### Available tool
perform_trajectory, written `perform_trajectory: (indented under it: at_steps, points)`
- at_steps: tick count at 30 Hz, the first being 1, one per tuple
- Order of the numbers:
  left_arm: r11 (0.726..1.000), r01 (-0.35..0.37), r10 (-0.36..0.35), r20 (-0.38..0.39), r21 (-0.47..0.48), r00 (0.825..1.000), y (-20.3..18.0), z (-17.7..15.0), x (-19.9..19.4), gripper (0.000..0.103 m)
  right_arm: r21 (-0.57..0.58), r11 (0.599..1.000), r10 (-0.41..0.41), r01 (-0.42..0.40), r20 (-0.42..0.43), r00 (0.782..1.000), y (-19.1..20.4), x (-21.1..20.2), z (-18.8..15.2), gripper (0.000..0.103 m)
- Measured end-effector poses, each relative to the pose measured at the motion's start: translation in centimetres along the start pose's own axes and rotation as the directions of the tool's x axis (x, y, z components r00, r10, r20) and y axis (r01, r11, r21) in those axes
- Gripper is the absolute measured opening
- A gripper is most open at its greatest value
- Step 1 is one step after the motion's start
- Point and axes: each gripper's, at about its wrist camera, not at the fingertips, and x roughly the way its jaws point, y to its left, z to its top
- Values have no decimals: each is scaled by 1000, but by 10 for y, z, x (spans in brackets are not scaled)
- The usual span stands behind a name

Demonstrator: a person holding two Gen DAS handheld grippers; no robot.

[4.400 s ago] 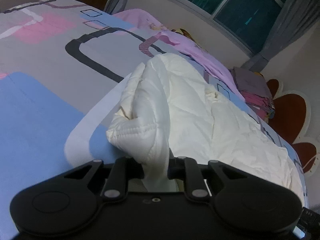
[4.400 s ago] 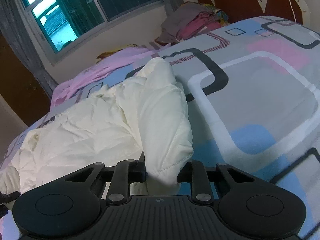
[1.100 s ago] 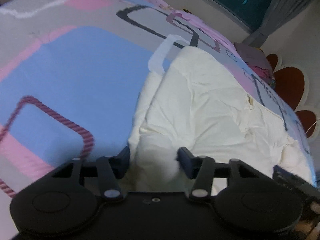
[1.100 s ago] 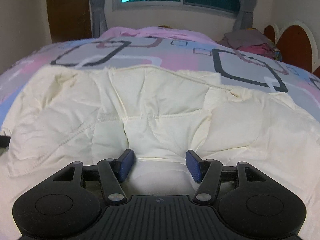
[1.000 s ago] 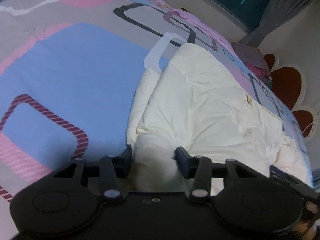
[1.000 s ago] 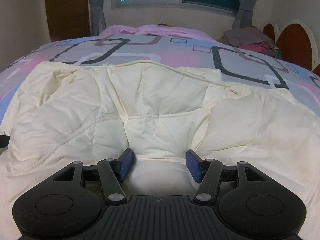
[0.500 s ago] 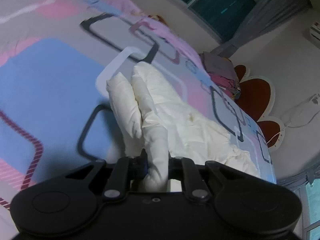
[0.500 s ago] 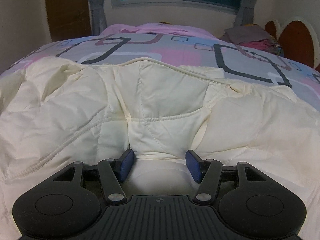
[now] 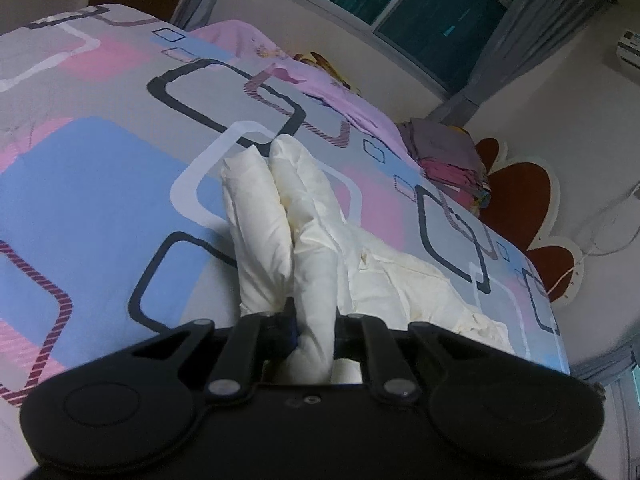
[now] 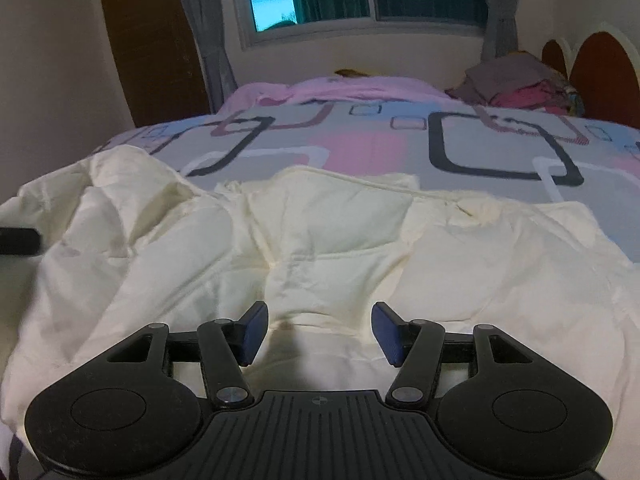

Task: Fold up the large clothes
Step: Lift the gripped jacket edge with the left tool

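Observation:
A cream quilted garment (image 10: pixel 320 240) lies spread on the patterned bed. In the left wrist view it (image 9: pixel 304 216) rises in a pinched ridge from my left gripper (image 9: pixel 314 322), which is shut on its edge and holds it lifted above the bed. My right gripper (image 10: pixel 319 332) is open, its blue pads (image 10: pixel 253 330) standing either side of a bump of the garment. The left gripper's black edge (image 10: pixel 18 241) shows at the far left of the right wrist view.
The bedspread (image 9: pixel 100 184) has grey, blue and pink blocks. A pink sheet (image 10: pixel 344 90) lies at the far side under the window. A pile of folded clothes (image 10: pixel 516 84) sits by the red and white headboard (image 9: pixel 524 188).
My left gripper closed on the garment's edge and lifted it off the bed. My right gripper stays open; the garment's left side has bunched up in front of it.

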Motion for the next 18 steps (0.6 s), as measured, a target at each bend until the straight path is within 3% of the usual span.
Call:
perform_trajectory:
  at_steps: [1,10,18]
  points:
    - [1000,-3,3,2,-6,1000,1,0,-1,10,4,1000,15,-14,-16,1000,0,6,0,32]
    - [999,34,-34,28,-4,999,-5,-3,-17,9,-39,999,13,-15,-32,999,12,31,1,31]
    - [995,90,-92,37,39,995,-31,1,-18,9,-23,999,32,-32,-22,999,4,21,-1,31]
